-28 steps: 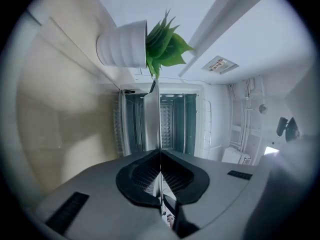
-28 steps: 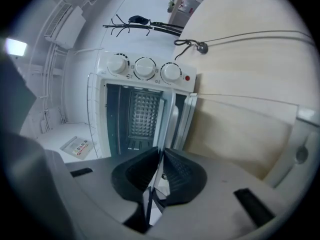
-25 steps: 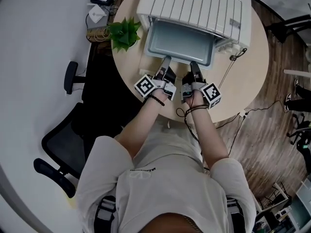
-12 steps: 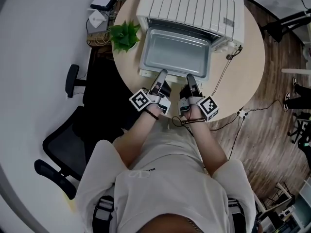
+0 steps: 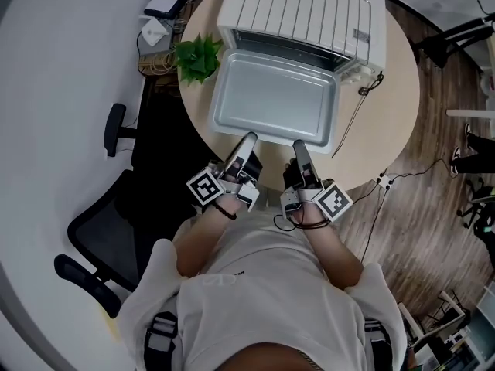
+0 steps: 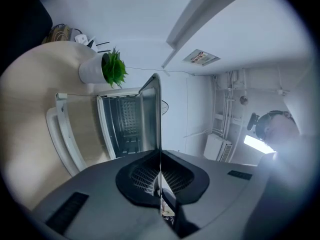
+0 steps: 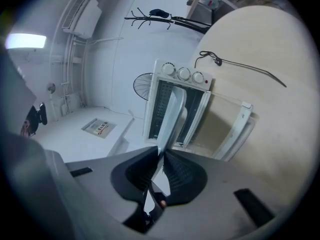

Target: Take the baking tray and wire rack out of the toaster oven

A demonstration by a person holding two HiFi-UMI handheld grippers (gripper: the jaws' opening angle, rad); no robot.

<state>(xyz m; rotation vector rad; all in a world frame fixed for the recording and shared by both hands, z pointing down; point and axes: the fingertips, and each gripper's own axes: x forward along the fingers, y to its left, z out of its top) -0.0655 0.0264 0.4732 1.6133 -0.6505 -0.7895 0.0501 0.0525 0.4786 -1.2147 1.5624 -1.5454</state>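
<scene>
Round table (image 5: 398,107): toaster oven (image 5: 309,14), potted plant (image 5: 197,56), prob. cable (image 5: 352,118).

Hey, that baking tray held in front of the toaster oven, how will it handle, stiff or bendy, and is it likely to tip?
Probably stiff: the baking tray looks like pressed metal and shows no sag. Likely front-heavy: the left gripper and right gripper pinch only its near edge. Possibly slippery: the right jaws are opening slightly on that thin rim.

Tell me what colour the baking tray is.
The baking tray is plain silver-grey metal, no pattern; the head view shows it best.
</scene>
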